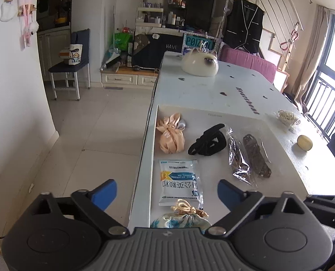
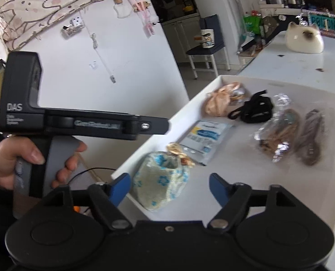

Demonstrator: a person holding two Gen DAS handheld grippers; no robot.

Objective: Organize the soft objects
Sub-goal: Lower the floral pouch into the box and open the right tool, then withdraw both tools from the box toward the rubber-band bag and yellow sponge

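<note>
A shallow white tray (image 1: 155, 122) sits at the left edge of the white table (image 1: 212, 83), its long wall running flush with that edge down the middle of the left wrist view; left of it is bare tiled floor (image 1: 95, 124), and the table's upper half is mostly bare up to a cat-shaped ornament (image 1: 200, 64). Inside the tray, a peach fabric bundle (image 1: 171, 139) lies in the far left corner, a black strap (image 1: 208, 143) just right of it, and two clear-wrapped brown items (image 1: 248, 155) further right. A white sachet (image 1: 178, 181) lies flat below the bundle, and a blue-flowered drawstring pouch (image 2: 160, 180) sits in the near corner, touching the sachet's end as far as the blurred view shows. The left gripper (image 1: 167, 193) hangs above the sachet and the tray wall with jaws spread wide, holding nothing. The right gripper (image 2: 169, 186) is likewise spread, blue fingers (image 2: 120, 186) apart on either side of the pouch without pressing it. A hand (image 2: 16, 160) at lower left holds the other tool's handle.
</note>
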